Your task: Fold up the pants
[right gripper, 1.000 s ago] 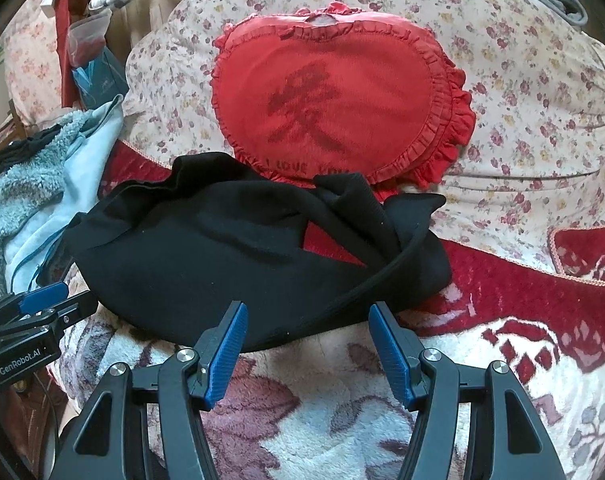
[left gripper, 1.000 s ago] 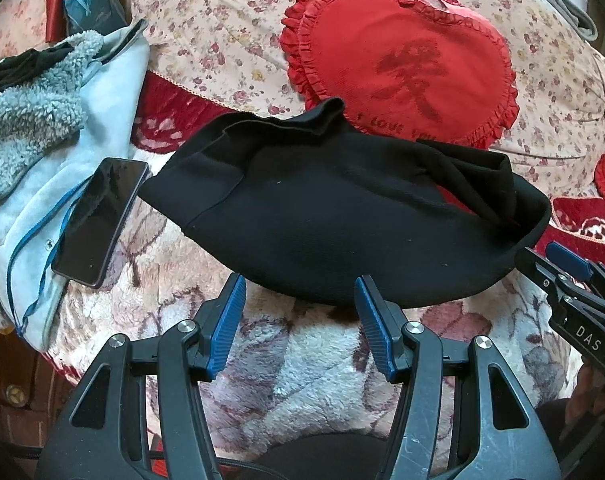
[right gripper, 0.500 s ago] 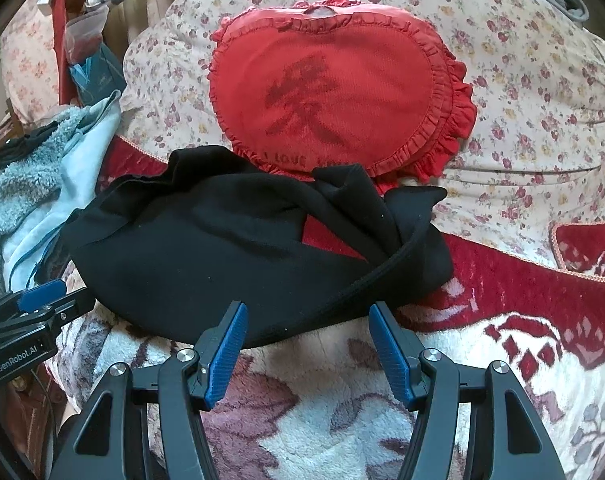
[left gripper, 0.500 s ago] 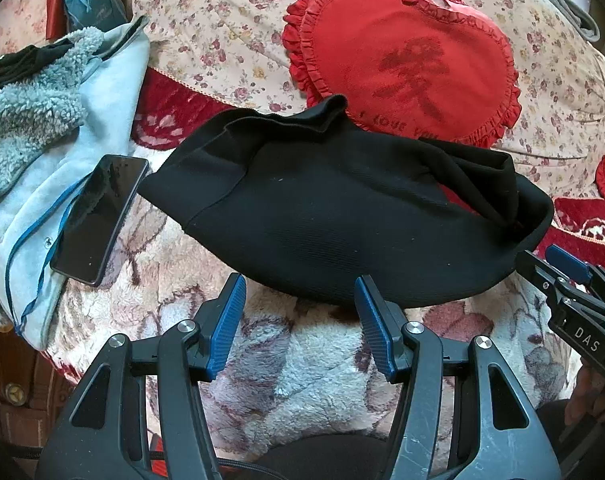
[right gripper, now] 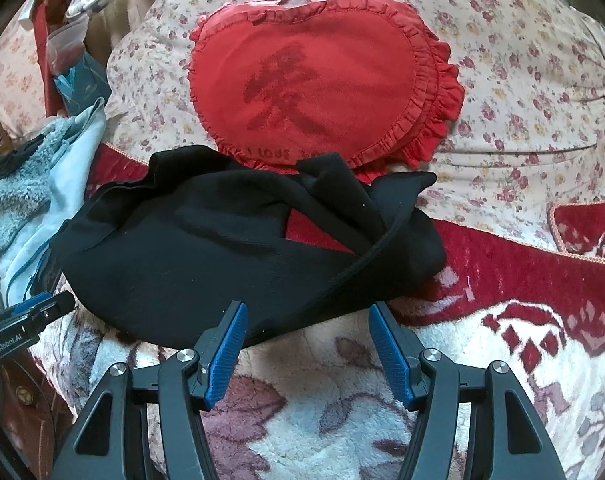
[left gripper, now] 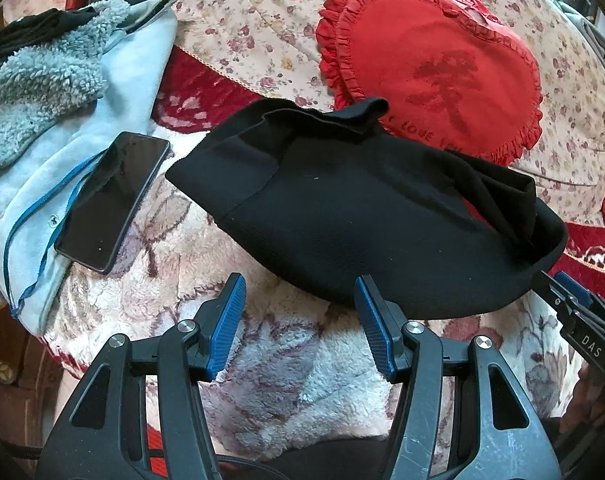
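— Fleecy floral blanket in cream and red covers the whole work surface, a bed or sofa by the look of it. So where are the pants?

— Right in the middle of it: the black knit pants lie in a loose, bunched heap, one band or leg end twisted across the top at the right. They are not flat yet, so I judge the folding proper has hardly begun.

— And the tools?

— The left gripper sits low at the near hem, its blue-padded jaws spread wide with nothing between them. The right gripper is the same: jaws parted, empty, poised at the near edge of the cloth (its right pad just off the fabric, over bare blanket). Each also shows at the edge of the other's view, so they flank the heap from either end.

— Why there?

— Probably so each can take one end of the near edge and pull the heap straight before any fold.

— What surrounds it?

— Behind the pants, touching their far edge, a red heart-shaped frilled cushion leans on a cream flower-print pillow. To the left, a black smartphone rests on a pale blue fleece-lined jacket, near the pants but apart. A careless drag leftward could catch it.
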The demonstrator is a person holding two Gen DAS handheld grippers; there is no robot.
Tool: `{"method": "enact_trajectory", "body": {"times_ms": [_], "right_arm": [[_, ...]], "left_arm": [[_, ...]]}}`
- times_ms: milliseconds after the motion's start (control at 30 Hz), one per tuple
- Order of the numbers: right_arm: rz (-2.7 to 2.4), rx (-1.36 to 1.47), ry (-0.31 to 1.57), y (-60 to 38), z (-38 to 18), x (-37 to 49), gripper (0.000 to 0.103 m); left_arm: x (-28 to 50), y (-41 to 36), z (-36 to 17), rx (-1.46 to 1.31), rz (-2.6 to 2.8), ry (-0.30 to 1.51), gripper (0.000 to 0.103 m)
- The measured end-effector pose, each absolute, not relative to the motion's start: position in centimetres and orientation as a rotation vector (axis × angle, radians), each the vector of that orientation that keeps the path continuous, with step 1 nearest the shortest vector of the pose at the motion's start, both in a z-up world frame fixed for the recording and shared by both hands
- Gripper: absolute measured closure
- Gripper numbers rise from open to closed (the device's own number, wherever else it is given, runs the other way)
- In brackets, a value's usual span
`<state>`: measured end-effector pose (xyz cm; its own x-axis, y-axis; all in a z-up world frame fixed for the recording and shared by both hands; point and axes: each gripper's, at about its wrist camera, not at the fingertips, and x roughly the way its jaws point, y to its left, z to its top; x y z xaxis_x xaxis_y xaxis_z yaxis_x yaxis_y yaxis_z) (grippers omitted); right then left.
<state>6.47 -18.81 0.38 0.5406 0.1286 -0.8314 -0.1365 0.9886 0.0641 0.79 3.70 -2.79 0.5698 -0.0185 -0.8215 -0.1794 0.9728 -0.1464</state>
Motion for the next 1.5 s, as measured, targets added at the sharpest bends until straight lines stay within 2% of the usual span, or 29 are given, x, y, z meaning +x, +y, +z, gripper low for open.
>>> {"method": "enact_trajectory", "body": {"times_ms": [367, 633, 1000, 1267, 1333, 1367, 1433, 1500], "right_arm": [[0.147, 0.027, 1.012, -19.3, -0.2, 6.7, 0.042], [0.110, 0.122, 1.059, -21.3, -1.6, 7.4, 0.042], [0.066, 0.240, 1.084, -22.8, -2.1, 9.1, 0.042], [0.043, 0.288, 1.148, -23.3, -4.2, 10.8, 0.042], [0.048, 0.295, 1.146, -23.6, -4.5, 10.8, 0.047], [0.057, 0.301, 1.139, -23.7, -4.7, 10.8, 0.053], [0.087, 0.311, 1.123, -23.8, -4.6, 10.8, 0.065], [0.108, 0.298, 1.115, -23.5, -4.5, 10.7, 0.077]], "left_arm": [[0.7, 4.4, -3.1, -0.242, 0.106, 0.970, 0.047], [0.7, 8.2, -4.5, -0.386, 0.146, 0.985, 0.047], [3.6, 9.7, -4.7, -0.454, 0.152, 0.961, 0.047], [6.7, 10.2, -6.8, -0.491, 0.175, 1.022, 0.047], [7.2, 10.4, -7.2, -0.525, 0.174, 1.019, 0.047], [7.3, 10.3, -7.3, -0.532, 0.169, 1.017, 0.047], [7.7, 9.8, -7.3, -0.526, 0.148, 1.016, 0.065], [7.6, 9.0, -6.8, -0.504, 0.124, 1.010, 0.089]]}}
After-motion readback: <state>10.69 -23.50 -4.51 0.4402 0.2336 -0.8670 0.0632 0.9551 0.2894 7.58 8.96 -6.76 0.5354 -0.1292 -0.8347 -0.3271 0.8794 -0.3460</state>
